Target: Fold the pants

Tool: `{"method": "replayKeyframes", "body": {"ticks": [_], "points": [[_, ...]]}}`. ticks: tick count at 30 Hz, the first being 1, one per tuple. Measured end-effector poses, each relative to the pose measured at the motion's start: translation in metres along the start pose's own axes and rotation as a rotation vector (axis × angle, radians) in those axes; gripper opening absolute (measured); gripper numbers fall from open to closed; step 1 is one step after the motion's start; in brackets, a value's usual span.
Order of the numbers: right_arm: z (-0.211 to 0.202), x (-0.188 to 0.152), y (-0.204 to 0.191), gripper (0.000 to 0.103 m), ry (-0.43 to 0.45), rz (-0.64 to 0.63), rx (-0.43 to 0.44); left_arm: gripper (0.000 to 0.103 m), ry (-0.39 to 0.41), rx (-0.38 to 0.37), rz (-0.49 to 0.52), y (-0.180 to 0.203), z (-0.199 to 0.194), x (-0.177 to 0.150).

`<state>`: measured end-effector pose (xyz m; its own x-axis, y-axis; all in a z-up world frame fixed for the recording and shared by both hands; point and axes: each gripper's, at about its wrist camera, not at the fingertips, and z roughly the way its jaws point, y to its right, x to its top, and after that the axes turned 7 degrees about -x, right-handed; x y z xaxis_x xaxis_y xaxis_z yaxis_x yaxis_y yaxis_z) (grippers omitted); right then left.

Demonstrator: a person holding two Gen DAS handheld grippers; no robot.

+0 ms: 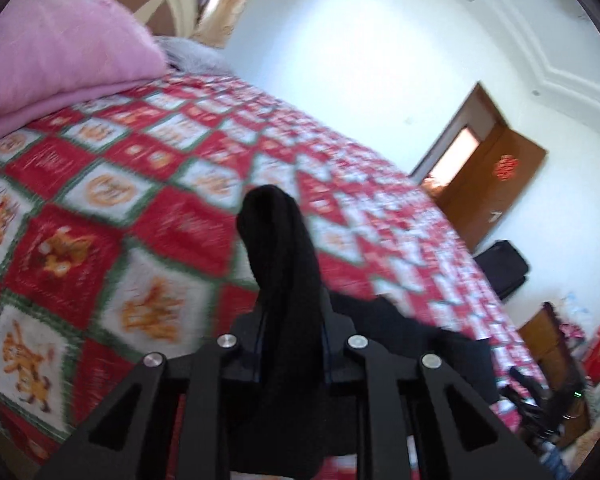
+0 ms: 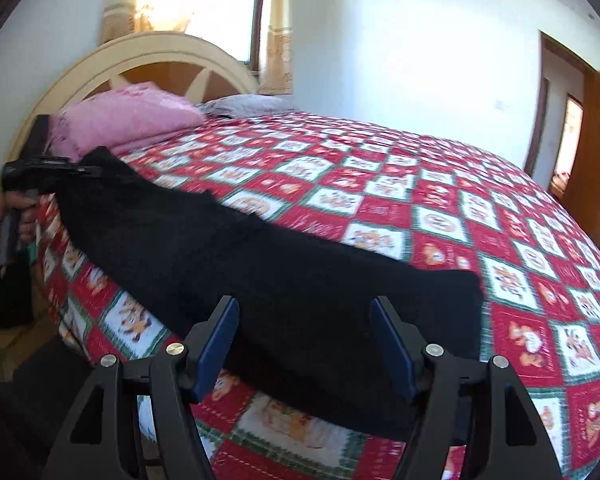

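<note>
The black pants (image 2: 268, 280) lie stretched along the near edge of the bed, on the red patterned quilt (image 2: 440, 200). My left gripper (image 1: 290, 312) is shut on one end of the pants (image 1: 280, 248), which bunches up between the fingers and is lifted off the quilt. It also shows in the right wrist view (image 2: 88, 170) at the far left, gripping that end near the pillow. My right gripper (image 2: 304, 344) is open, just above the other end of the pants, with the blue pads (image 2: 218, 344) on either side of the cloth.
A pink pillow (image 2: 124, 120) and a grey one (image 2: 244, 104) lie at the cream headboard (image 2: 148, 56). A brown door (image 1: 488, 184) stands open at the right, with a dark bag (image 1: 504, 268) and clutter on the floor beside the bed.
</note>
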<state>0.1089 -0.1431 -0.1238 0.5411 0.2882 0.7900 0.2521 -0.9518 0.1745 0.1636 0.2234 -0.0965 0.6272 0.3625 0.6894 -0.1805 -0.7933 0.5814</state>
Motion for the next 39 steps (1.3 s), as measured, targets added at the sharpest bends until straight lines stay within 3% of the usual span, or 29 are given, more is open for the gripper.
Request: {"method": "replayKeyframes", "body": {"ticks": [8, 20, 31, 39], "points": [[-0.019, 0.009, 0.062, 0.069, -0.035, 0.199, -0.057, 0.021, -0.015, -0.184, 0.077, 0.101, 0.021, 0.012], [-0.018, -0.032, 0.122, 0.07, -0.106, 0.321, -0.156, 0.021, -0.155, -0.313, 0.162, 0.205, 0.086, -0.005], [-0.015, -0.043, 0.152, 0.07, -0.104, 0.429, -0.175, 0.021, -0.323, -0.326, 0.248, 0.281, 0.156, -0.053], [-0.007, -0.048, 0.159, 0.07, -0.122, 0.468, -0.155, 0.022, -0.385, -0.18, 0.393, 0.305, 0.2, -0.109]]}}
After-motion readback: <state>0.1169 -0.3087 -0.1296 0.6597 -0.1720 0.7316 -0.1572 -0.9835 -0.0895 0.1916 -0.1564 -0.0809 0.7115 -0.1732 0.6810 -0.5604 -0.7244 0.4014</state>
